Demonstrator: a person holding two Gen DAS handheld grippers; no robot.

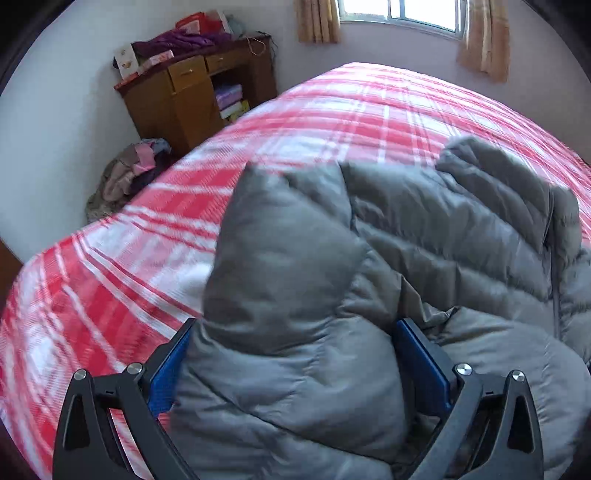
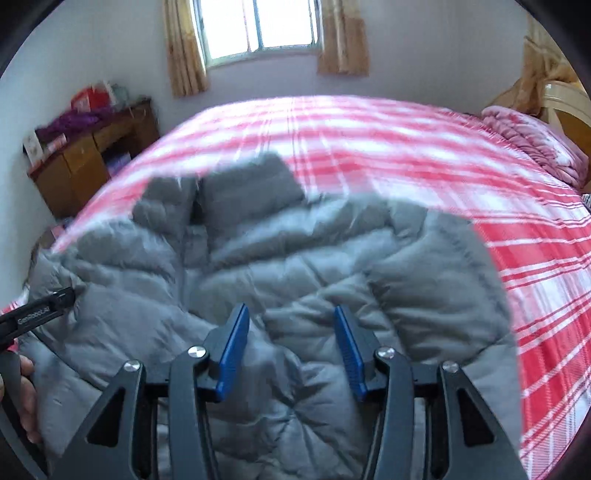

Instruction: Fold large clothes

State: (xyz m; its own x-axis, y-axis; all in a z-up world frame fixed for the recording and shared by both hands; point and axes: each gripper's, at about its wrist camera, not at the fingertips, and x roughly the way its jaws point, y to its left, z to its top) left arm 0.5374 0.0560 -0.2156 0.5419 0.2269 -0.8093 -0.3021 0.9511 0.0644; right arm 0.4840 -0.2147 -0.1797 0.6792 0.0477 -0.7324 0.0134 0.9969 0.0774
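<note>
A grey quilted puffer jacket point(image 1: 424, 229) lies on the red and white plaid bed point(image 1: 332, 107). My left gripper point(image 1: 295, 332) has its blue pads wide apart with a thick fold of the jacket, a sleeve, bulging between them and pressed against both. In the right wrist view the jacket point(image 2: 295, 251) fills the middle, collar away from me. My right gripper point(image 2: 291, 317) is half open, its blue pads apart just above the jacket's lower part, with fabric between them. The left gripper's body point(image 2: 33, 314) shows at the left edge.
A wooden cabinet point(image 1: 192, 96) with clothes on top stands at the far left wall. A heap of clothes point(image 1: 125, 177) lies on the floor beside the bed. A pink blanket point(image 2: 535, 140) is bunched by the headboard. A curtained window point(image 2: 258, 26) is beyond the bed.
</note>
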